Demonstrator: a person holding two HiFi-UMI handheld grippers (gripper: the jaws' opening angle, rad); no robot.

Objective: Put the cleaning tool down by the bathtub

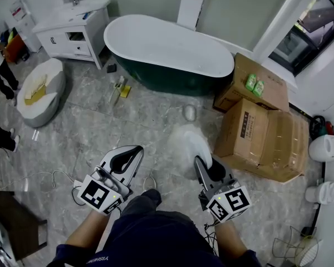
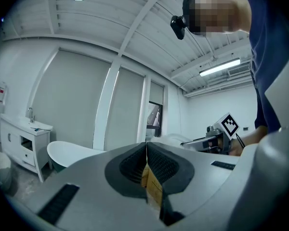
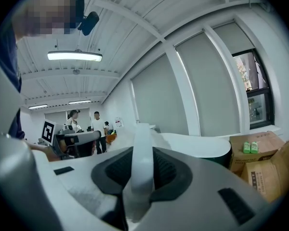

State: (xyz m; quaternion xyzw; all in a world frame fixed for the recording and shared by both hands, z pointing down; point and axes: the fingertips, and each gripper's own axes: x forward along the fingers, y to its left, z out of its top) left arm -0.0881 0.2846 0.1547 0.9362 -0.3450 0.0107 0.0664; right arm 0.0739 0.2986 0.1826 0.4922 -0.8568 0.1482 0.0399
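The bathtub [image 1: 167, 49], white inside and dark green outside, stands at the far middle of the floor; it also shows low in the left gripper view [image 2: 67, 153] and the right gripper view [image 3: 202, 146]. My right gripper [image 1: 203, 161] [image 3: 142, 174] is shut on the white handle [image 3: 143, 134] of the cleaning tool. The tool's fluffy white head [image 1: 188, 142] hangs blurred above the tiles, well short of the tub. My left gripper [image 1: 134, 151] [image 2: 146, 150] is held beside it at the left, jaws shut with nothing in them.
Cardboard boxes [image 1: 264, 132] are stacked right of the tub, green bottles [image 1: 255, 84] on top. A white vanity [image 1: 72, 29] stands far left, a round white fixture [image 1: 42, 88] below it. Small items [image 1: 121, 88] and a grey object [image 1: 189, 113] lie before the tub. People [image 3: 84, 124] stand at the left.
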